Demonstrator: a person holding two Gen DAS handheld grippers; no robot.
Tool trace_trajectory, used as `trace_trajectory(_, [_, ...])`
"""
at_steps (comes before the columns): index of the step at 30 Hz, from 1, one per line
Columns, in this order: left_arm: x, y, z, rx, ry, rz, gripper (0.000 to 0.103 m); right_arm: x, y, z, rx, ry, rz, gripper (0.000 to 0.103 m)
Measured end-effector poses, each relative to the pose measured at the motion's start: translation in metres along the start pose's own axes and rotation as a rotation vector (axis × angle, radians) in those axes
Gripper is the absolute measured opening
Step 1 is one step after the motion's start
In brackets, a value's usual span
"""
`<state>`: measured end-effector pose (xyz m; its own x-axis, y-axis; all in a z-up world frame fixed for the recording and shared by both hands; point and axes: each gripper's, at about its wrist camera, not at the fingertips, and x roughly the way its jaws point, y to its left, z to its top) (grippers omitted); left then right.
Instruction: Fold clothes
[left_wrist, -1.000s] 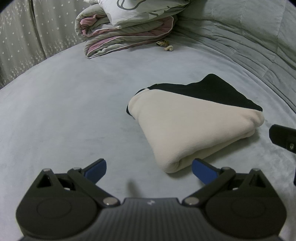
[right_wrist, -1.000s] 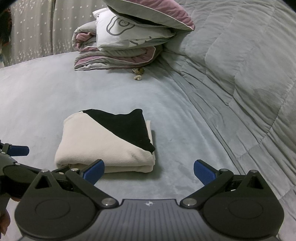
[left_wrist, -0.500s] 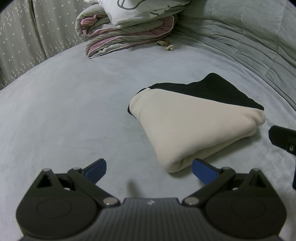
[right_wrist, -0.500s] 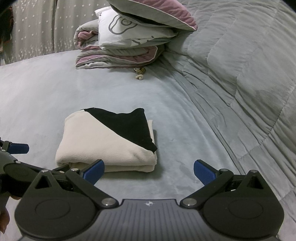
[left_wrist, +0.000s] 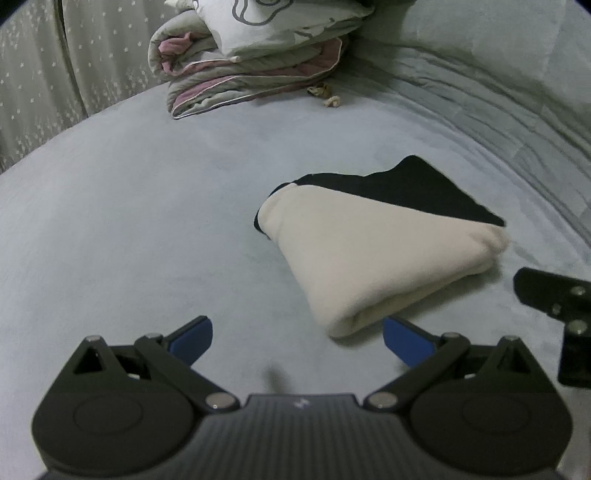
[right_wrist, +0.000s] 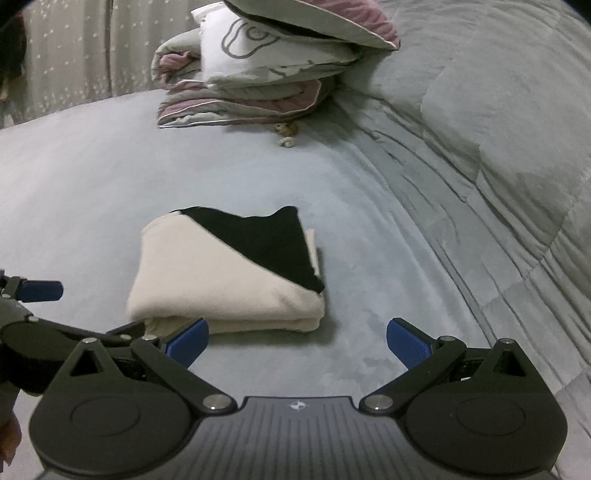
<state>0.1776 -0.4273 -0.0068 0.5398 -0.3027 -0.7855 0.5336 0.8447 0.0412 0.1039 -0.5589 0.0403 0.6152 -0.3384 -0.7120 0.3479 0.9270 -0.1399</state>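
Left-wrist view: a cream-and-black garment (left_wrist: 376, 251) lies folded into a compact bundle on a grey bedspread (left_wrist: 129, 221), ahead and to the right of the left gripper (left_wrist: 297, 338), whose blue-padded jaws stand wide apart and empty. The bundle's near rolled corner sits just beyond the gripper's right finger; whether the two touch cannot be told. At the right edge of this view, part of the right gripper (left_wrist: 554, 295) shows close to the bundle's right end.

Right-wrist view: the same garment (right_wrist: 225, 280) lies straight ahead and slightly left of the right gripper (right_wrist: 297, 341), also spread wide with nothing held. Its left finger overlaps the bundle's near folded edge in the picture. The left gripper (right_wrist: 37, 291) enters from the left, beside the bundle's left end.

The bundle's long axis runs left to right across the right gripper's line of sight, its thick folded edge facing near, the black panel's point lying toward the far right. Both tools flank the near edge; the right one seems squarer to it, the left one nearer the corner. The fold looks essentially complete. Far off, a stack of pink-trimmed bedding (right_wrist: 255, 85) rests well apart from the garment.
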Motion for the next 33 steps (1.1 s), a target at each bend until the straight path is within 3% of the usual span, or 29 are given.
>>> trace_trajectory(12, [-0.143,0.026,-0.036,0.02,-0.036,0.018,0.103,-0.142,0.014,-0.003,0.037,-0.058,0.003,0.103])
trace_trajectory(20, [-0.227,0.037,-0.083,0.013,-0.065,0.009,0.103,-0.224,0.044,-0.034,0.034,-0.086,0.032,0.103])
trace_trajectory(27, [-0.273,0.049,-0.124,-0.016,-0.068,0.012,0.103,-0.271,0.059,-0.07,0.073,-0.098,0.053,0.103])
trace_trajectory(33, [-0.295,0.063,-0.156,-0.048,-0.054,0.017,0.103,-0.285,0.068,-0.098,0.084,-0.076,0.054,0.103])
